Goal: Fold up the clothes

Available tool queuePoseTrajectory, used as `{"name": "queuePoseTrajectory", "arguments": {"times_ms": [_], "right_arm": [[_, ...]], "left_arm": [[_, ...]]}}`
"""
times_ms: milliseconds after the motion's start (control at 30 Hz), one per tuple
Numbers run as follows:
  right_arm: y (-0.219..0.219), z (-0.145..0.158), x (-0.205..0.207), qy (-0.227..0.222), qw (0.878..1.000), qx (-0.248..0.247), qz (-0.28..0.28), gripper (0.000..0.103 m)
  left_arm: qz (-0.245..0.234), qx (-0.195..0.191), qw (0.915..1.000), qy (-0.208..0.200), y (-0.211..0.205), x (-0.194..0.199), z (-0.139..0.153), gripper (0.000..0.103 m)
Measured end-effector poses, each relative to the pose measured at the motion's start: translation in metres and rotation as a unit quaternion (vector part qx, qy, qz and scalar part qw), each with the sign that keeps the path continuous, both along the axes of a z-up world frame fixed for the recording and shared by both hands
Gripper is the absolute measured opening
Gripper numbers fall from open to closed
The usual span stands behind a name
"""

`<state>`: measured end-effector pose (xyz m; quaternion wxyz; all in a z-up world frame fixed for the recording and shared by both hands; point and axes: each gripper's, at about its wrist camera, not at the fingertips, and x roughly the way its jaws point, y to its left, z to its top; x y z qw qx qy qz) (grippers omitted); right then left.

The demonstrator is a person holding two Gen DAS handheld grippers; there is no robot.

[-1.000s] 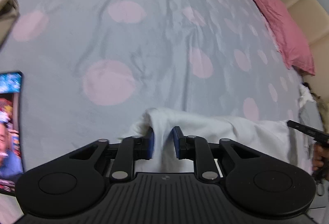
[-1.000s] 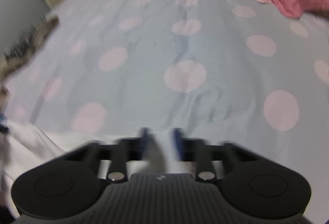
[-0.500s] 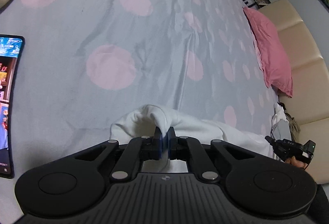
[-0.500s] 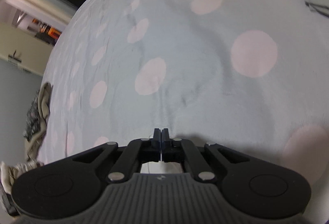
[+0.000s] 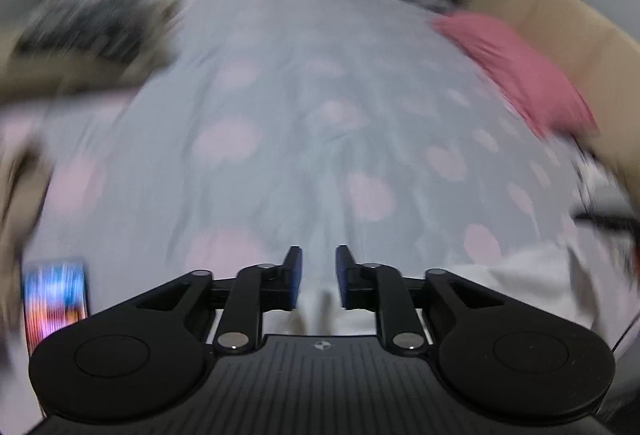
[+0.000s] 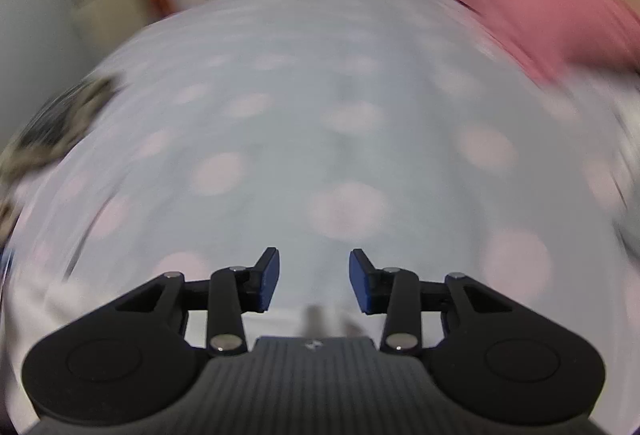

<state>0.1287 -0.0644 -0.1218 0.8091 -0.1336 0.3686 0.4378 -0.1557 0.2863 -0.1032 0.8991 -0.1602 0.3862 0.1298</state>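
Observation:
Both views are blurred by motion. A white garment (image 5: 532, 283) lies on the pale blue, pink-dotted bedsheet (image 5: 280, 107) at the near edge. My left gripper (image 5: 317, 259) hovers just above it. Its jaws are opening, and the cloth shows only low behind the blue pads (image 5: 294, 275), not pinched. My right gripper (image 6: 314, 261) is also over the white garment (image 6: 280, 323). Its jaws are opening wider, with nothing pressed between the pads (image 6: 268, 283).
A pink pillow (image 5: 520, 75) lies at the far right against a beige headboard (image 5: 580, 47). A heap of dark and beige clothes (image 5: 92, 31) sits at the far left. A phone with a lit screen (image 5: 54, 299) lies at the near left.
Both grippers were shut on the white garment half a second ago and have let it go. Both have lifted, and the views now look further across the bed.

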Motion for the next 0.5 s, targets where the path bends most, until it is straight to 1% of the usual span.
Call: {"name": "queuePoseTrajectory", "arguments": {"times_ms": [33,67,100,167,233,267,300,400,467,500], "right_arm": [[0.011,-0.003,-0.012,-0.024,0.999,-0.015,0.047,0.042],[0.022,-0.006,-0.025,-0.045,0.994,-0.031,0.093,0.042],[0.032,-0.010,-0.036,-0.057,0.988,-0.045,0.140,0.042],[0.048,-0.019,-0.053,-0.070,0.972,-0.064,0.215,0.042],[0.061,-0.025,-0.064,-0.080,0.957,-0.076,0.267,0.044],[0.068,-0.028,-0.067,-0.082,0.950,-0.081,0.289,0.045],[0.073,-0.030,-0.067,-0.080,0.947,-0.085,0.300,0.047],[0.085,-0.033,-0.061,-0.066,0.941,-0.090,0.319,0.047],[0.091,-0.033,-0.055,-0.045,0.939,-0.085,0.330,0.047],[0.093,-0.033,-0.053,-0.031,0.938,-0.082,0.337,0.046]], "left_arm": [[-0.037,0.031,0.9988,0.006,-0.011,0.006,0.000,0.017],[-0.088,0.066,0.9937,0.022,-0.025,0.014,-0.004,0.017],[-0.124,0.083,0.9880,0.039,-0.035,0.020,-0.008,0.017],[-0.190,0.112,0.9730,0.068,-0.053,0.029,-0.016,0.017],[-0.224,0.134,0.9624,0.076,-0.063,0.034,-0.020,0.017],[-0.233,0.143,0.9590,0.076,-0.066,0.036,-0.021,0.017],[-0.239,0.144,0.9573,0.078,-0.066,0.038,-0.022,0.017],[-0.264,0.146,0.9496,0.083,-0.065,0.044,-0.026,0.017],[-0.283,0.148,0.9437,0.085,-0.065,0.047,-0.030,0.017],[-0.286,0.146,0.9427,0.090,-0.065,0.050,-0.031,0.017]]}}
